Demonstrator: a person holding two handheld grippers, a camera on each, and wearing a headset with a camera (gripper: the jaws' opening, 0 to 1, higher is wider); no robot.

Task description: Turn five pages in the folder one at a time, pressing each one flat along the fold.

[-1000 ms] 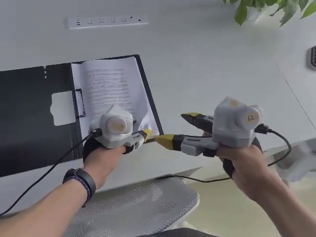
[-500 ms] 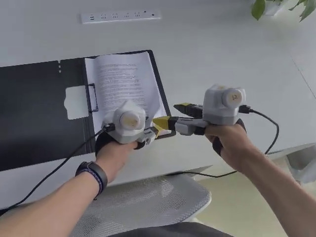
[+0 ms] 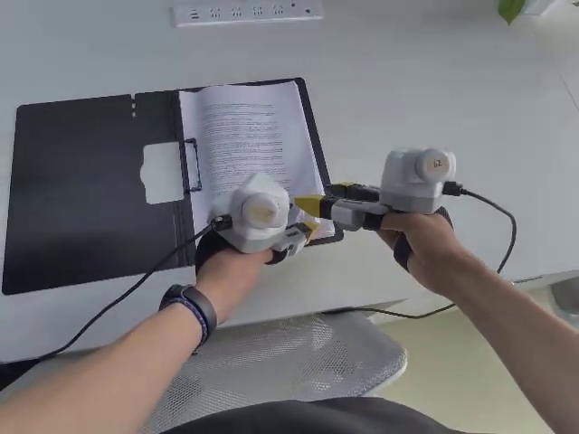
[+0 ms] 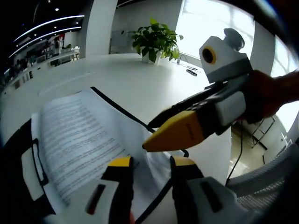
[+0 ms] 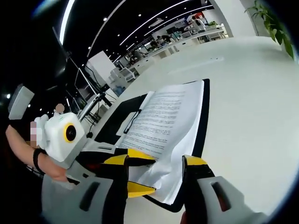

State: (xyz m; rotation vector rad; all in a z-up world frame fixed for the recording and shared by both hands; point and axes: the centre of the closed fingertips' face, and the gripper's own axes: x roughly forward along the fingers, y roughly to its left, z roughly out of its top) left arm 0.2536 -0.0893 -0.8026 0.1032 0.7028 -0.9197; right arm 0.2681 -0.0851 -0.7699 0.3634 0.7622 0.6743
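hovering at folder (image 3: 81, 181) page corner (image 5: 163, 179), left gripper (image 4: 153, 162) and right gripper (image 5: 155, 161) both parted

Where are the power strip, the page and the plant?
Power strip (image 3: 249, 14): head view, its middle.
Page (image 3: 253, 136): head view, middle of the print.
Plant (image 4: 156, 39): left gripper view, its leaves.

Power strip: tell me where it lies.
In the head view the power strip lies at the top on the white table, beyond the far edge of the open folder.
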